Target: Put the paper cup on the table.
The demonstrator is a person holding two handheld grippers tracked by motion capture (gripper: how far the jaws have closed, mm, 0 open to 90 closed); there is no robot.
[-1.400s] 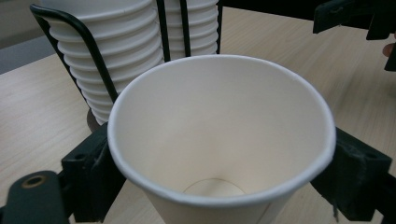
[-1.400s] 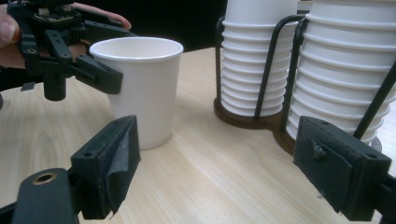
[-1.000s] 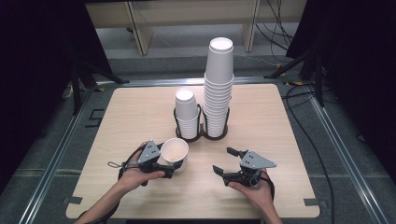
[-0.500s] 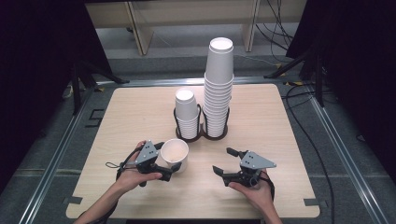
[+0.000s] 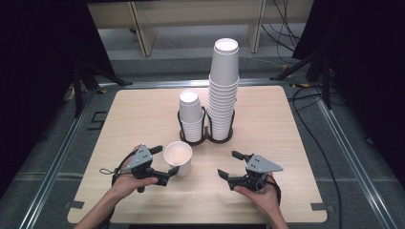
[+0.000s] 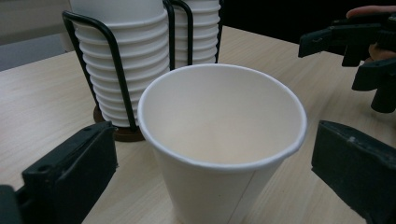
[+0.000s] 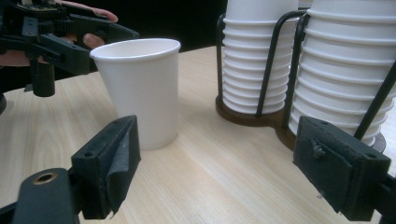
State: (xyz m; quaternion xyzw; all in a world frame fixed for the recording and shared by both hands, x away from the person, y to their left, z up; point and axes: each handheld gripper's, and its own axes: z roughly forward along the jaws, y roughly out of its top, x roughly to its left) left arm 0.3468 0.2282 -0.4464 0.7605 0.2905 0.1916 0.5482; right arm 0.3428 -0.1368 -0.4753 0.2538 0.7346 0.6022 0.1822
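Since the left gripper (image 5: 165, 160) has just spread its jaws, which now stand clear on either side of the cup (image 5: 178, 158) set upright at lower centre of the high view, the release looks done; best to draw that gripper straight back and low so neither jaw clips the rim and tips it. Right gripper (image 5: 235, 165) waits lower right, jaws apart and empty. Surface: pale wood table (image 5: 286, 143) with a wire rack (image 5: 205, 136) of two cup stacks at centre, dark curtains at both sides, cables on the floor upper right.
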